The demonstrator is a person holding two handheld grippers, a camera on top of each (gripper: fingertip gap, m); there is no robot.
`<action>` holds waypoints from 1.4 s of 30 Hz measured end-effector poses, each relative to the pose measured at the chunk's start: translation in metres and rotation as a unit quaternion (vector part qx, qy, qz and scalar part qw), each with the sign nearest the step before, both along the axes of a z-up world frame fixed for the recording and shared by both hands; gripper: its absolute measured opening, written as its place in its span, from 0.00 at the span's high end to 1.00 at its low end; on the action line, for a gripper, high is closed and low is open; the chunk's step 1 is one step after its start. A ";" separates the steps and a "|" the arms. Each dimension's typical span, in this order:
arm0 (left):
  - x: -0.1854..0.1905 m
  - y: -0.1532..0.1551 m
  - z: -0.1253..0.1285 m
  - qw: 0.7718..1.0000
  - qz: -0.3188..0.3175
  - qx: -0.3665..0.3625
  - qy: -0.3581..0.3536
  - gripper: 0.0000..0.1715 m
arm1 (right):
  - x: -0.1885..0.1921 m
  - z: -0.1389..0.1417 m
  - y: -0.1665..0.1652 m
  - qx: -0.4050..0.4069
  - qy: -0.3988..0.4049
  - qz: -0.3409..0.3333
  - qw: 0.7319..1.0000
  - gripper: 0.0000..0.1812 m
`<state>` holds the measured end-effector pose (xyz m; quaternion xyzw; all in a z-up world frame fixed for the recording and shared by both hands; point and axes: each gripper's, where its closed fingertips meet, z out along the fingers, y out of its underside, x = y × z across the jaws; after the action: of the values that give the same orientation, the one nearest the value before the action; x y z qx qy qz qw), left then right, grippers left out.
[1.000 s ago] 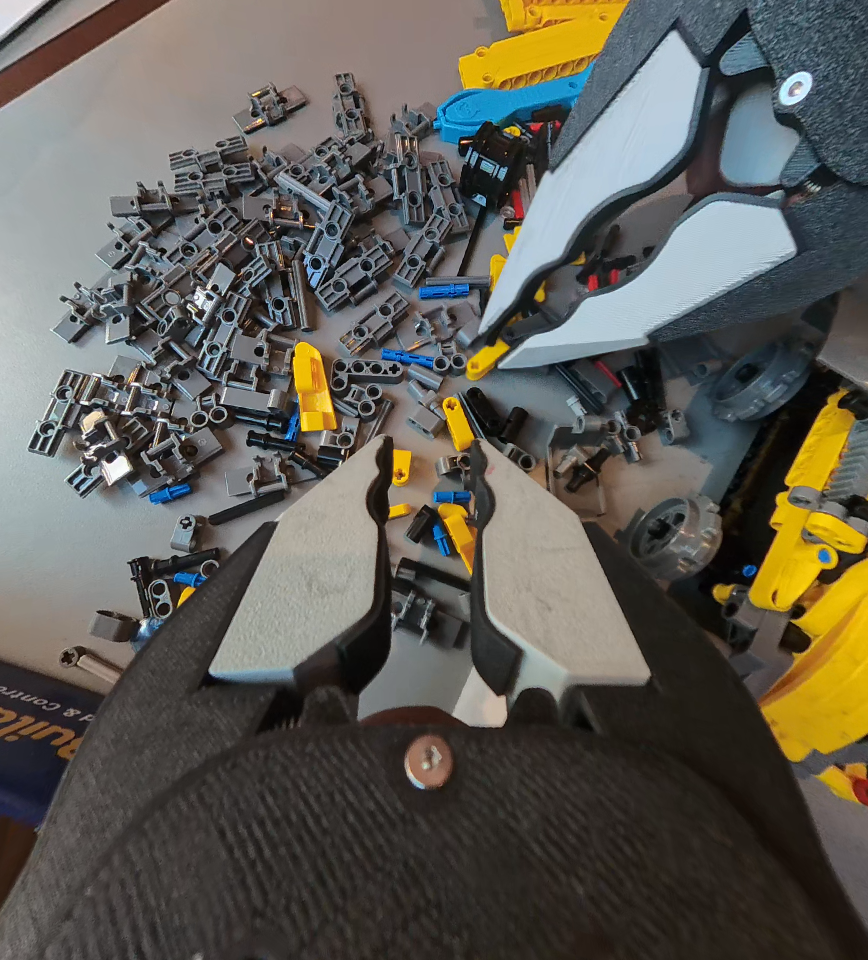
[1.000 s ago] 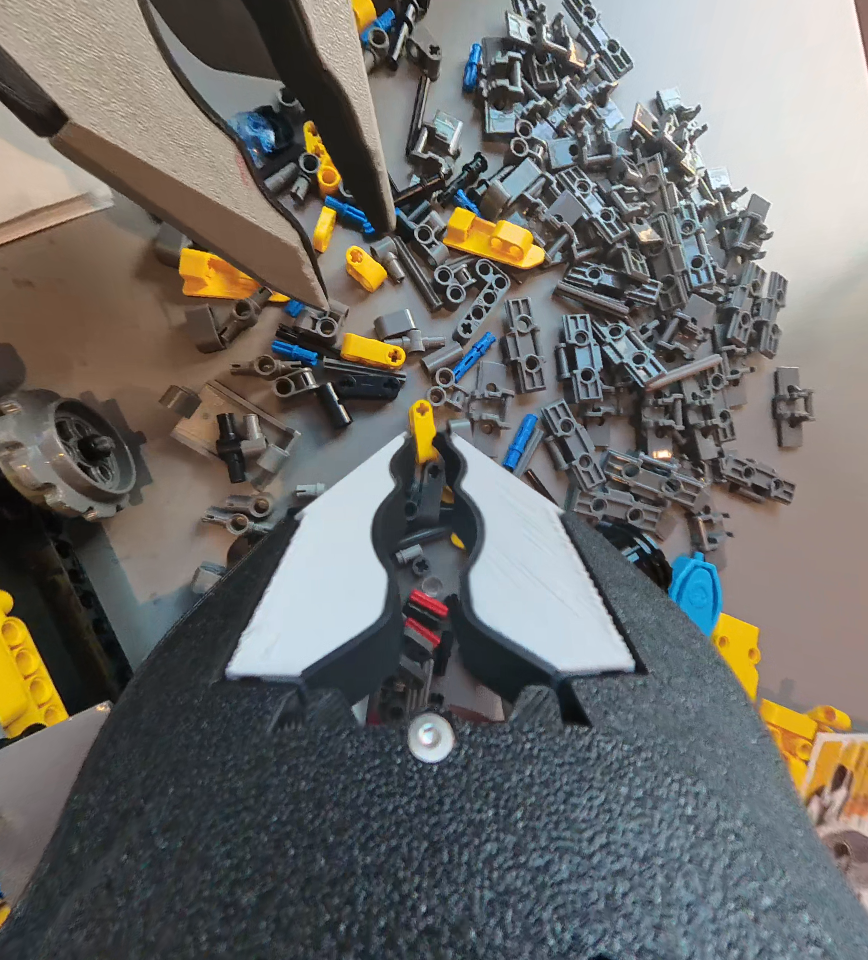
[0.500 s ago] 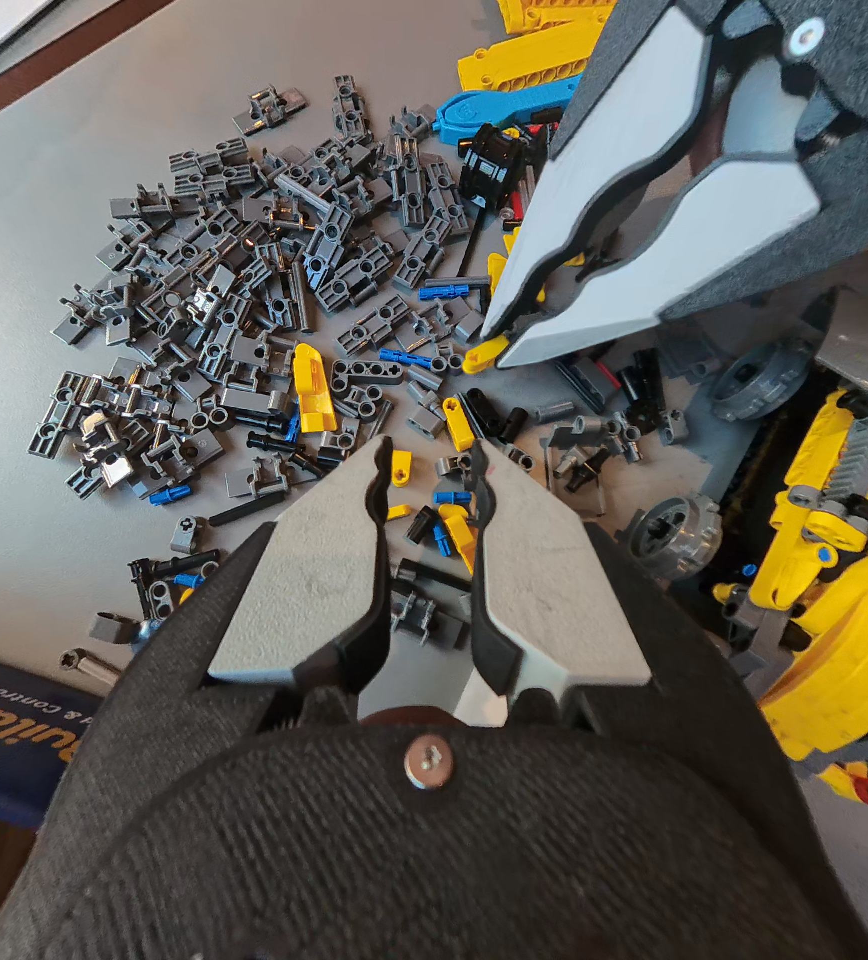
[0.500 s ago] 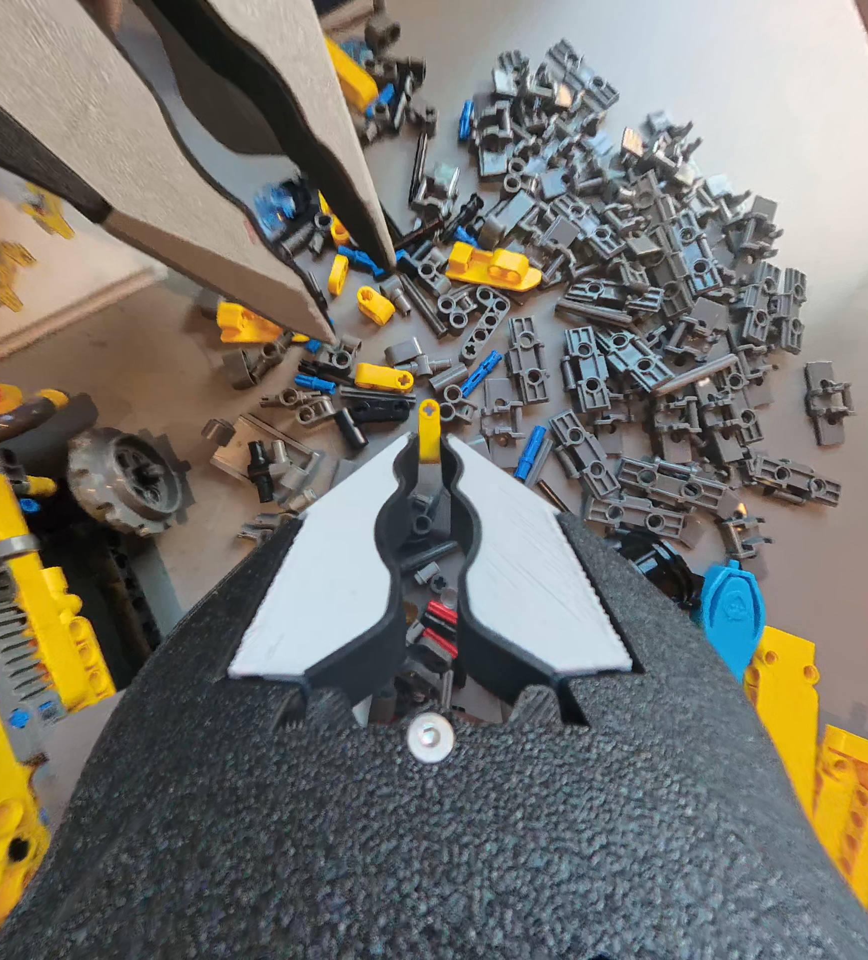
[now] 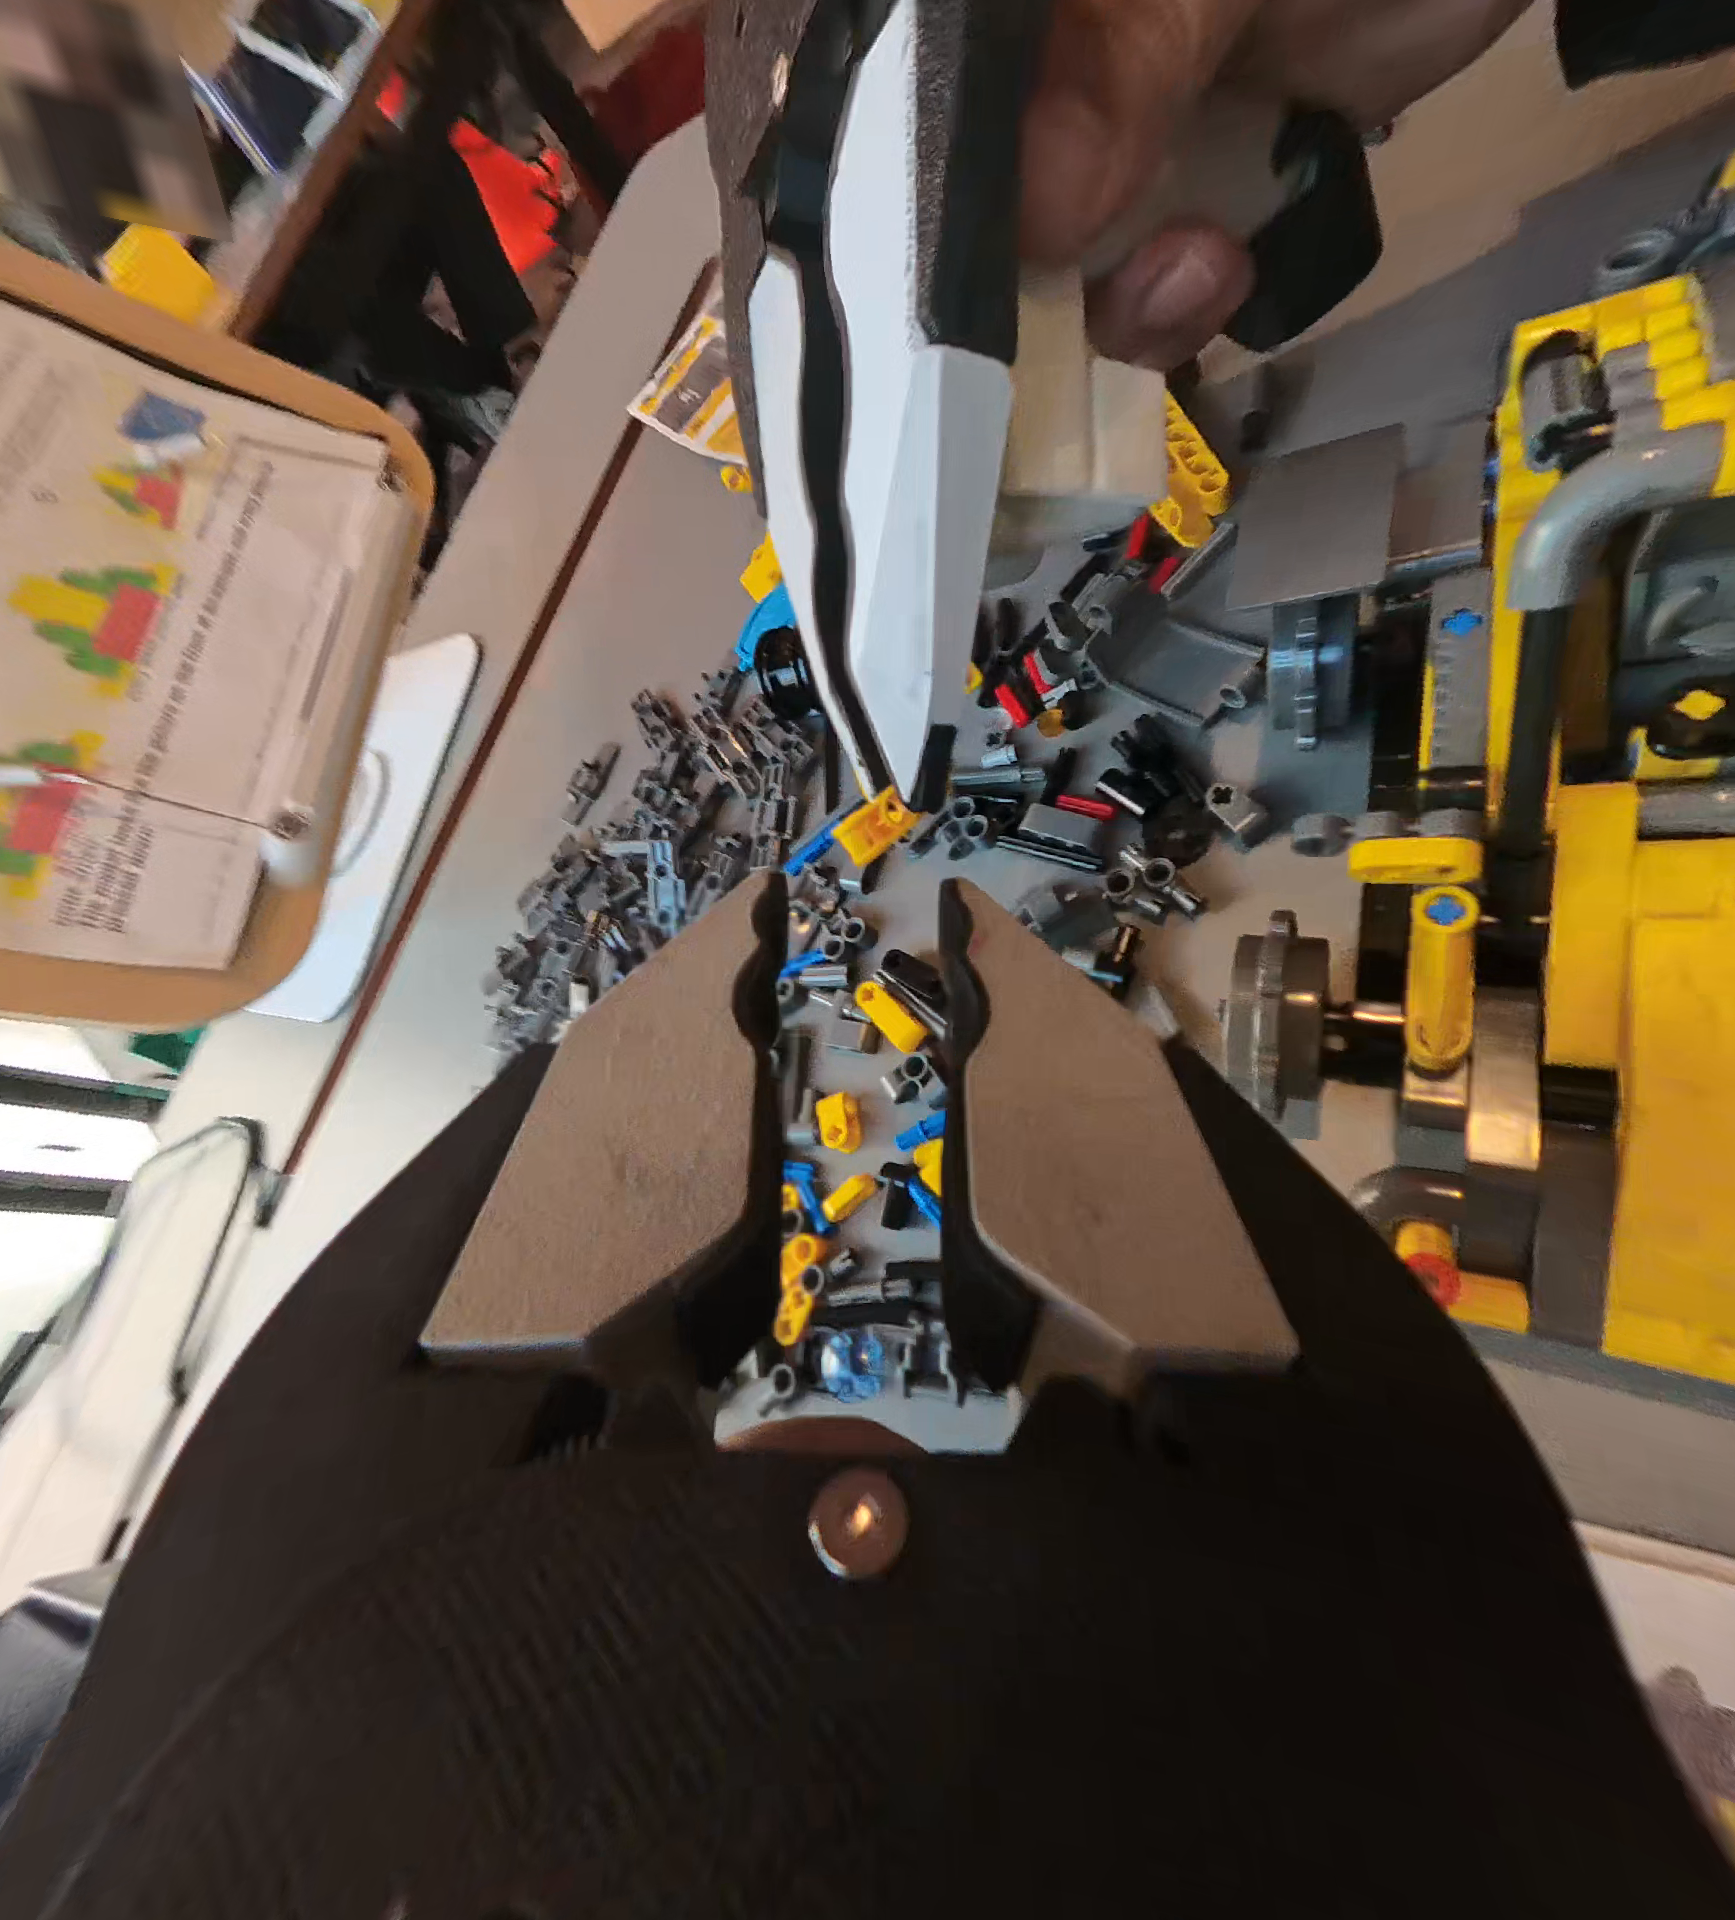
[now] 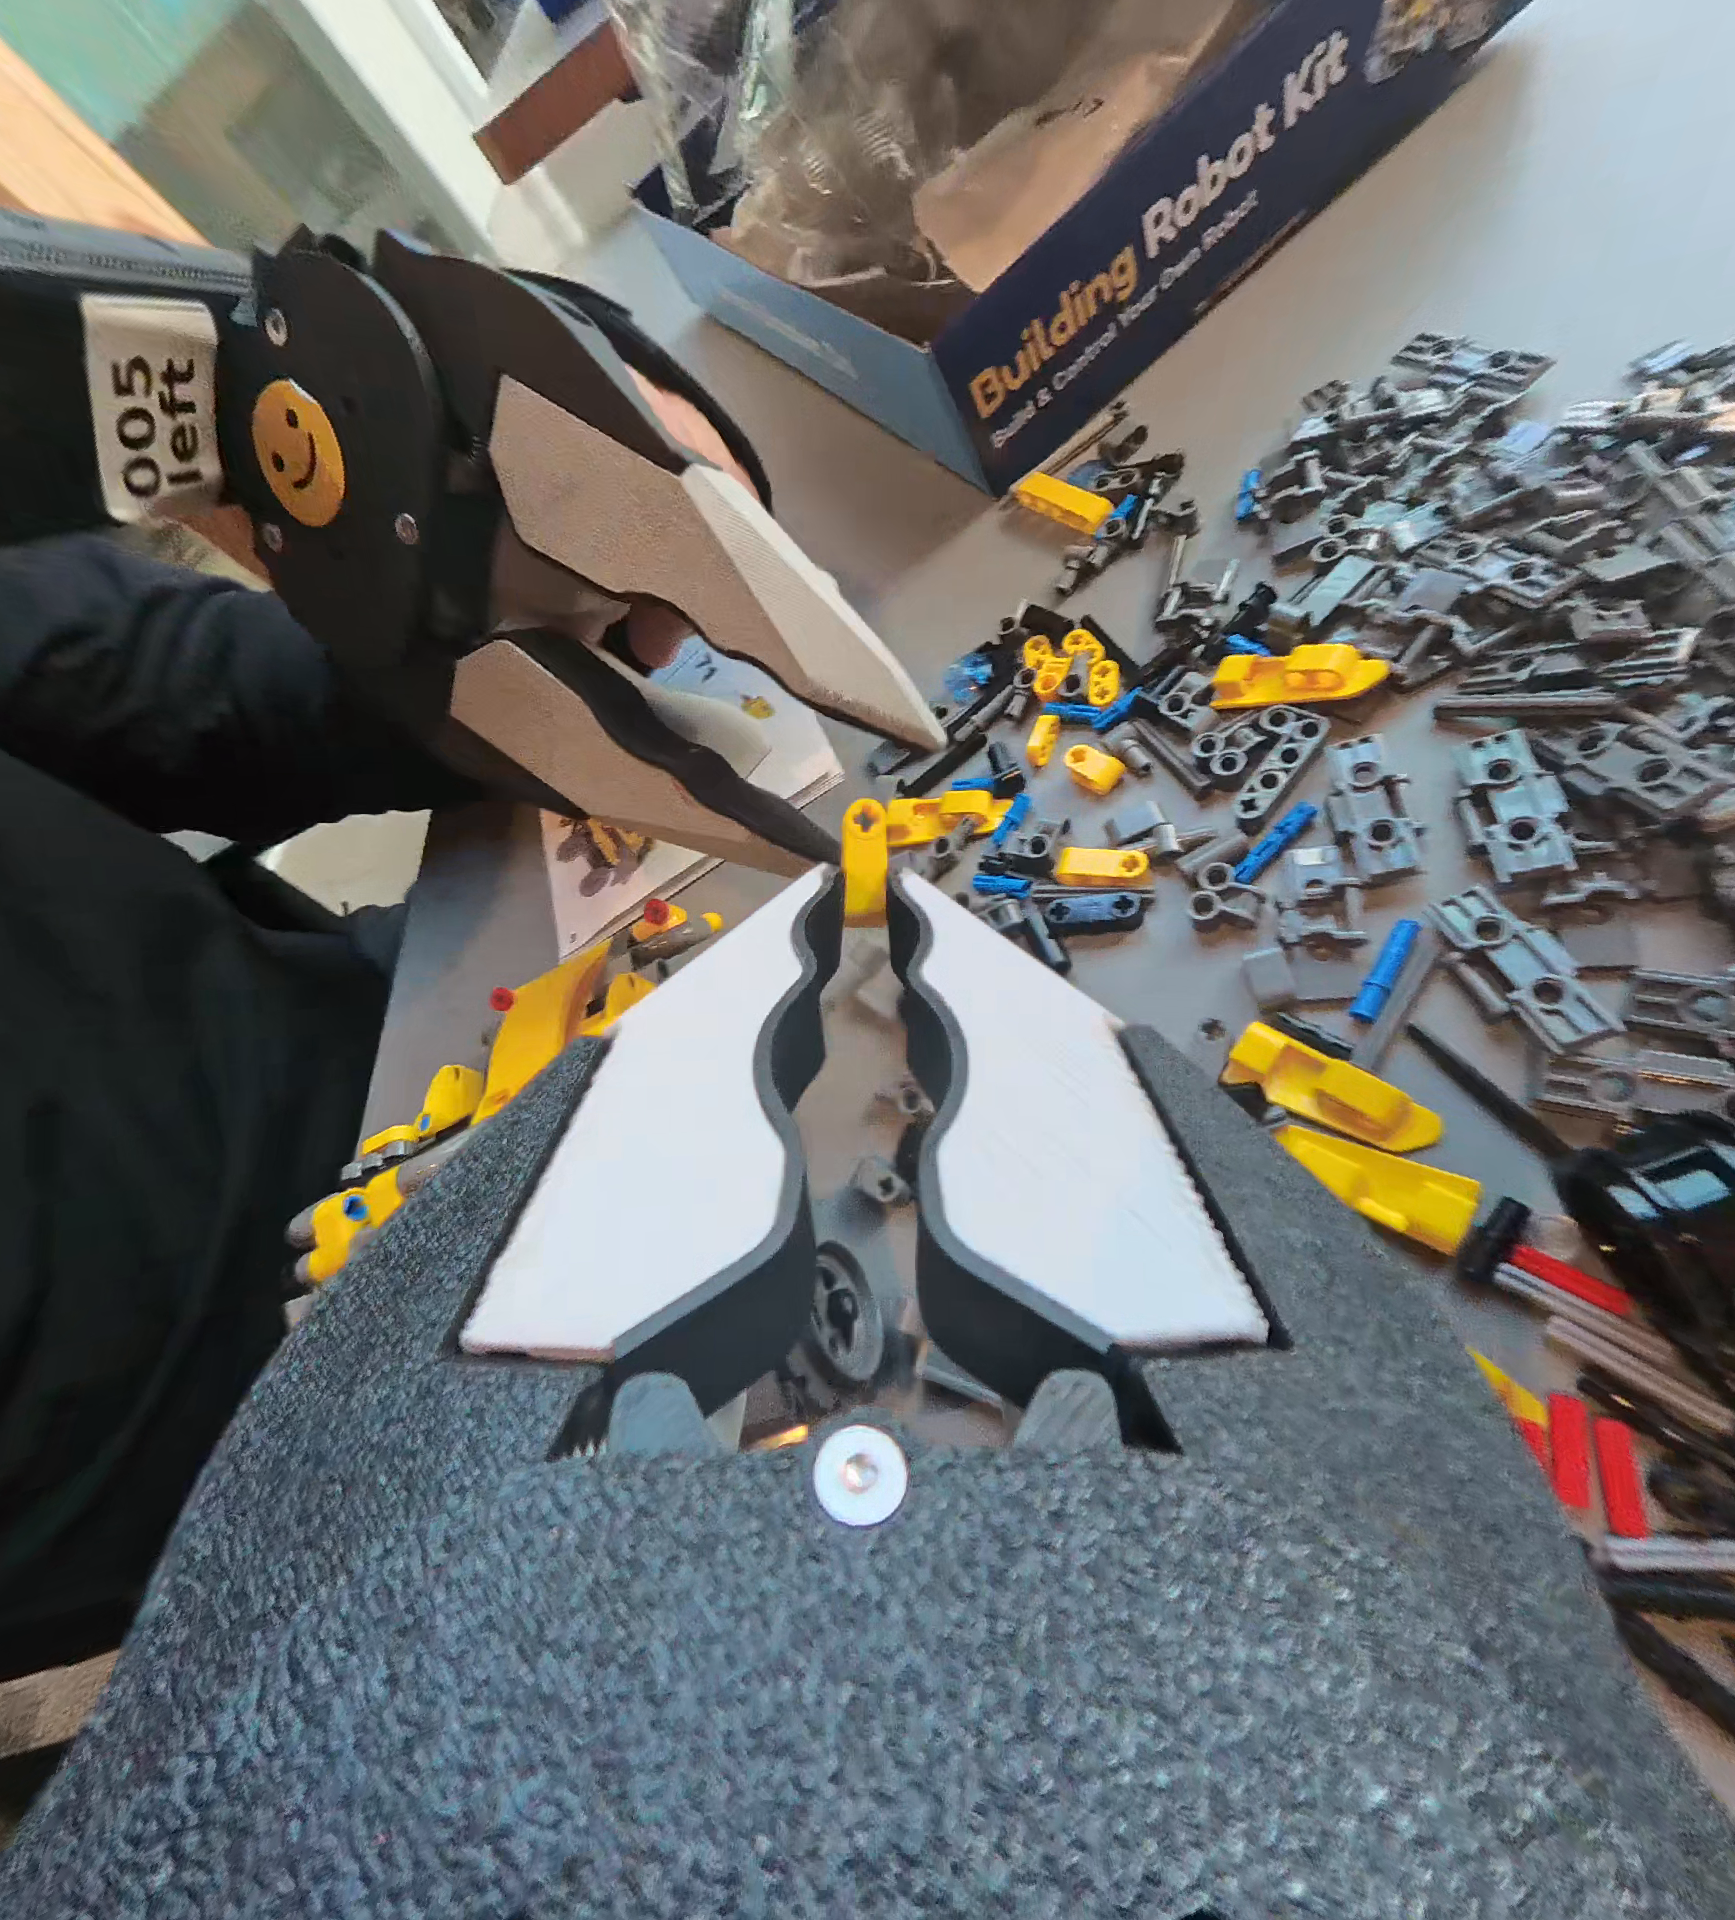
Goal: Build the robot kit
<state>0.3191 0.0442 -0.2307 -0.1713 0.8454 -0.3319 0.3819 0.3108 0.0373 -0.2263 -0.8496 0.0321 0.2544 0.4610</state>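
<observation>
My right gripper (image 6: 863, 885) is shut on a small yellow beam (image 6: 863, 854), which sticks out beyond the tips, held above the table. My left gripper (image 5: 863, 902) is open and empty above loose yellow, blue and black pieces (image 5: 847, 1132). In the right wrist view the left gripper (image 6: 884, 800) comes in from the upper left, and its lower fingertip nearly touches the yellow beam. In the left wrist view the right gripper (image 5: 889, 795) points down from above with the yellow beam (image 5: 875, 829) at its tip.
A big pile of grey pieces (image 6: 1569, 727) covers the grey table (image 6: 1621, 208). A yellow model vehicle (image 5: 1673, 935) stands beside the loose parts. A dark blue box (image 6: 1102, 291) lies at the back. A booklet (image 6: 697, 790) and a board with printed sheets (image 5: 115, 623) are nearby. The tips of both grippers are at nearly the same place.
The right gripper has lifted the yellow beam off the table and turned. The left gripper has tilted up and its tips have come close to the beam. Both views swung widely.
</observation>
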 end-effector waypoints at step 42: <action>0.005 -0.001 0.026 0.996 0.045 -0.064 -0.034 0.92 | -0.023 -0.008 -0.275 -0.172 -0.166 -0.393 0.888 0.97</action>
<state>0.3245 0.0428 -0.2044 -0.2218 0.8007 -0.3732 0.4129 0.2879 -0.2382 -0.2343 -0.8632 0.3300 -0.1019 0.3683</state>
